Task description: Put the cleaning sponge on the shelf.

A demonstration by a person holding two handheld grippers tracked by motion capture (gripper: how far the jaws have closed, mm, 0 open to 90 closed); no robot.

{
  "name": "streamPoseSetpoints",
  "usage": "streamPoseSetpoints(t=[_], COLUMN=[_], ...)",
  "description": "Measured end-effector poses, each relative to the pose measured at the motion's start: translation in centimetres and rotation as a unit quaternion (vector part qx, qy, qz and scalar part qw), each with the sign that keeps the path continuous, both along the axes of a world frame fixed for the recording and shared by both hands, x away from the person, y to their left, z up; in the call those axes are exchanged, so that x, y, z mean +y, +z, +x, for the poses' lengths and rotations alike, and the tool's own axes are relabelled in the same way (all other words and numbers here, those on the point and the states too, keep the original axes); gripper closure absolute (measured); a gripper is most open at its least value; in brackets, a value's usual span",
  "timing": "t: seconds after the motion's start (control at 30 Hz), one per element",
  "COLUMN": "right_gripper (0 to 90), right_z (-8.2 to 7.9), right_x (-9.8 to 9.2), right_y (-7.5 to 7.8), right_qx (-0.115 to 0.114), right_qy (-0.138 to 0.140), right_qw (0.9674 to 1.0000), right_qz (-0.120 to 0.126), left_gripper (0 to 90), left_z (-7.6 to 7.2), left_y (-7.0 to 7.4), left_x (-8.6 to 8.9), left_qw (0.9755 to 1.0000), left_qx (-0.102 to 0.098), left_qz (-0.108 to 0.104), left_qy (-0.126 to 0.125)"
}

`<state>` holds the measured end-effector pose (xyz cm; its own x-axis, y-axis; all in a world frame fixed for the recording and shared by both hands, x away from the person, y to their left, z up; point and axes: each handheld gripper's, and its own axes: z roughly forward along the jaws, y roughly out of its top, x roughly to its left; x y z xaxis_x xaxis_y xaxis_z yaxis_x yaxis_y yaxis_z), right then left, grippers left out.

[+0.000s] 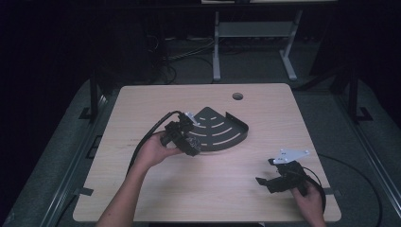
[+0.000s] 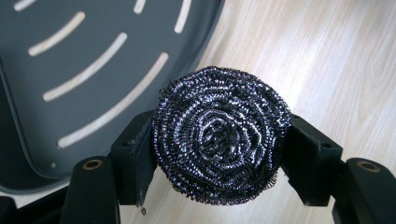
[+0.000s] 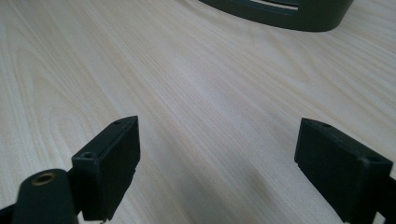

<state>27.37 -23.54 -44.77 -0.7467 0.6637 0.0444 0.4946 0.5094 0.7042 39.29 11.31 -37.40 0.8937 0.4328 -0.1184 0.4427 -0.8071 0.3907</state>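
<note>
— Over on the left side of the table point(image 1: 142, 189), what is that hand doing?

— The person's left hand point(image 1: 153, 150) has the left gripper point(image 1: 191, 146) tipped down at the near edge of the dark quarter-round tray point(image 1: 239, 126). From the left gripper view, the two black jaws are pinching a steel wool scourer point(image 2: 222, 135), one pad on each flank of the round coil.

— Is the scourer on the tray or off it?

— It hangs in the grip just at the tray's curved rim point(image 2: 18, 154). Part of the coil is in front of the slotted grey floor, part in front of the bare pale wood. I cannot tell whether its underside touches anything.

— And the tray itself?

— It lies flat near the middle of the table, its pointed corner toward the back and its raised wall along the right side. Pale wood shows through the curved slots point(image 2: 112, 109).

— What about further right?

— The right hand point(image 1: 309, 201) holds the right gripper point(image 1: 263, 182) low over the near right corner, well apart from the tray. Its jaws stand spread wide over bare wood, nothing between them. The tray's wall point(image 3: 299, 16) shows at the top of that gripper's view.
</note>
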Motion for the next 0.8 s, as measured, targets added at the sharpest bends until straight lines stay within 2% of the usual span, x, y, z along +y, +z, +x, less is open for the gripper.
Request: streamPoseSetpoints(t=[0.37,0.6,0.8], right_gripper=[13.9,13.9,13.8], right_z=[0.0,0.0,0.0], right_x=[-0.5,-0.6,-0.7], right_y=[0.1,0.2,0.2], right_qx=[-0.006,-0.002,-0.003], right_qy=[-0.002,-0.005,-0.004], right_qw=[1.0000,1.0000,1.0000], right_qz=[0.001,0.005,0.003], left_gripper=[32.9,32.9,32.9], left_z=[1.7,2.8,3.7], left_y=[0.7,1.0,0.6], left_x=[-1.8,-2.2,-1.9], left_qw=[1.0000,0.9999,1.0000], left_qx=[-0.004,-0.004,0.000], left_qz=[0.004,0.007,0.003], left_qy=[-0.008,-0.006,0.007])
